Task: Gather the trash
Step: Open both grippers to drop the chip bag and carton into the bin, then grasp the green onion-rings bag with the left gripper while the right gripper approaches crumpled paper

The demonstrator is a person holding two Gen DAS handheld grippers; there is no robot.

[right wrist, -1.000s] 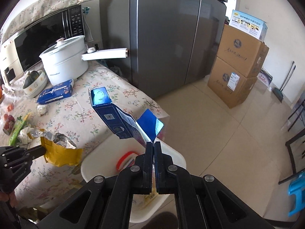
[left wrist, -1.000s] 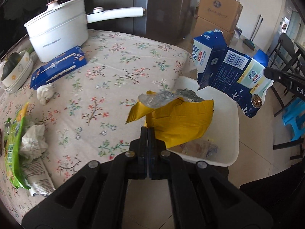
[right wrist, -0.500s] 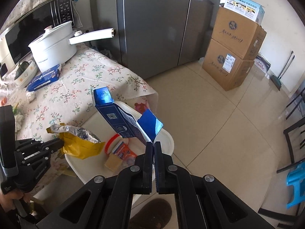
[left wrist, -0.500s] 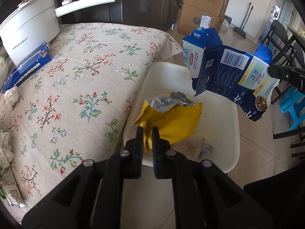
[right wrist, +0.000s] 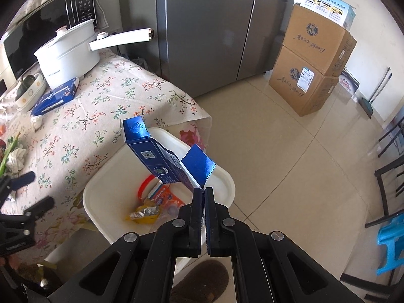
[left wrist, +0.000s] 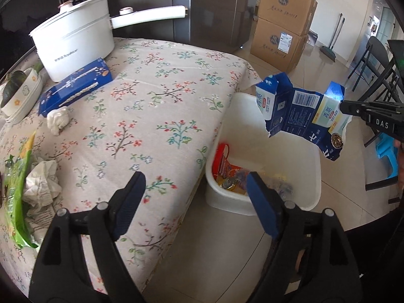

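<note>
The left gripper (left wrist: 194, 186) has just been opening, nothing between its jaws, its yellow bag (right wrist: 144, 213) down in the white bin (right wrist: 101, 189), while the right gripper (right wrist: 203, 189) pinches the blue milk carton (right wrist: 161, 159) above that bin, ready to drop.

tablecloth on the table (left wrist: 156, 116): cream with little flowers
plastic trash bin (left wrist: 290, 151): white
torn cardboard carton (left wrist: 300, 111): blue and white
cooking pot (left wrist: 75, 45): white

Left tongs (left wrist: 194, 181) just opened, empty; right tongs (right wrist: 203, 189) clamped.
</note>
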